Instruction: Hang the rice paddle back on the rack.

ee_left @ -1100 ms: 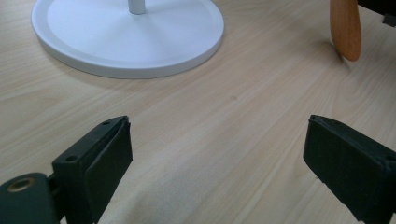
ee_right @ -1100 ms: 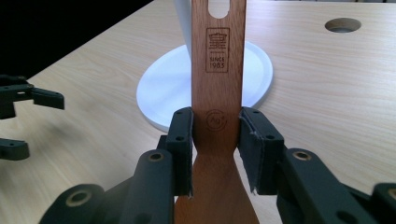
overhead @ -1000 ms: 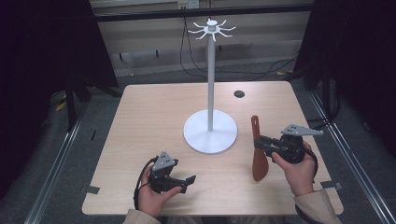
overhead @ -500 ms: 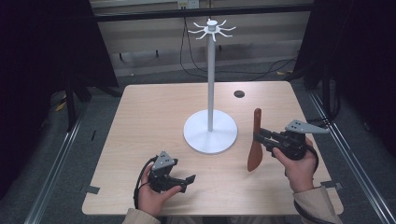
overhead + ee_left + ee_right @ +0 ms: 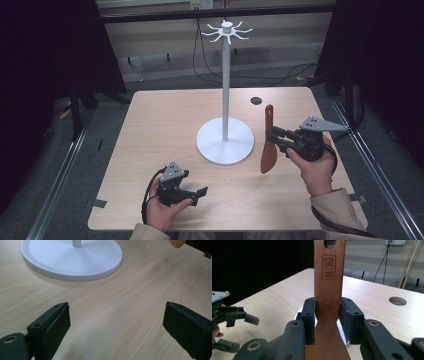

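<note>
On the table (image 5: 165, 120), the stand (image 5: 225, 142) sits mid-table, the spatula (image 5: 268, 142) upright just right of its base in the right gripper (image 5: 276, 141), the left gripper (image 5: 192, 192) near the front edge, left of both.

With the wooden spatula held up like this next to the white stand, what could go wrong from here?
1. The right gripper pinches the wooden spatula only at its narrow neck, so the spatula might pivot or slip between the pads.
2. The white stand is tall and thin; a bump from the spatula near its hooks might rock or tip it.
3. The hanging hole is small, so it may miss a hook.
</note>
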`<state>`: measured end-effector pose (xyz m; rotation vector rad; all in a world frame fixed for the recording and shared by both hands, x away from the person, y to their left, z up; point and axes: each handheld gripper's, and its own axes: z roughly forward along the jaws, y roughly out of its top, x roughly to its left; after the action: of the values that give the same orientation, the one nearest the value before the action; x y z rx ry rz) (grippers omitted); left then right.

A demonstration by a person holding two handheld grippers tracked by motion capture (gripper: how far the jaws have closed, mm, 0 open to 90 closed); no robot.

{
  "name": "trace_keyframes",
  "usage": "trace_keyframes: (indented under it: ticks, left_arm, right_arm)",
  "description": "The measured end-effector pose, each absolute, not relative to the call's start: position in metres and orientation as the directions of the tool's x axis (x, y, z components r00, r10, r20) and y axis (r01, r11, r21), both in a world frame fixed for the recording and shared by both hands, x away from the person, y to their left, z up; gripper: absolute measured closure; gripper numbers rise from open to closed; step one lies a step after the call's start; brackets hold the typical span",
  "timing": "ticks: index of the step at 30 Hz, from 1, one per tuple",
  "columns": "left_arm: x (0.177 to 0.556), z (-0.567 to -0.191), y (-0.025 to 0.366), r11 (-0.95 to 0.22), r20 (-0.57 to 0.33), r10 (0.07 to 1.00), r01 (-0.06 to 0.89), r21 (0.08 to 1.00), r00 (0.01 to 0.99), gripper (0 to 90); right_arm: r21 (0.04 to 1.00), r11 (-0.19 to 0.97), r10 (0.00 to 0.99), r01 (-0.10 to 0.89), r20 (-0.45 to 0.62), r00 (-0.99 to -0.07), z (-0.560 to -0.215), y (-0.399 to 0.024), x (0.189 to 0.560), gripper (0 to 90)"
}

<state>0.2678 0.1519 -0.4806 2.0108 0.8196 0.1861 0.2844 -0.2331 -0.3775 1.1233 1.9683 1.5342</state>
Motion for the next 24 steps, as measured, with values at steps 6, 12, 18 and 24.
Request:
trace_keyframes:
  ticks: [6,12,18,24]
  left_arm:
    - [0.268,-0.481,0.152,-0.339,-0.19,0.617,0.476,0.811,0.763,6.6]
    - [0.268,-0.48,0.152,-0.334,-0.19,0.623,0.477,0.813,0.759,6.3]
    - [0.268,-0.48,0.153,-0.333,-0.19,0.621,0.476,0.814,0.76,6.3]
    - [0.269,-0.48,0.154,-0.325,-0.198,0.619,0.477,0.816,0.76,6.3]
  right_arm:
    - [0.941,0.072,0.782,0.33,0.152,-0.605,-0.364,-0.228,0.29,66.9]
    - [0.945,0.073,0.778,0.32,0.146,-0.611,-0.351,-0.225,0.293,66.9]
    - [0.952,0.071,0.775,0.299,0.136,-0.617,-0.335,-0.222,0.299,67.0]
    - [0.957,0.063,0.775,0.282,0.131,-0.618,-0.317,-0.22,0.306,67.0]
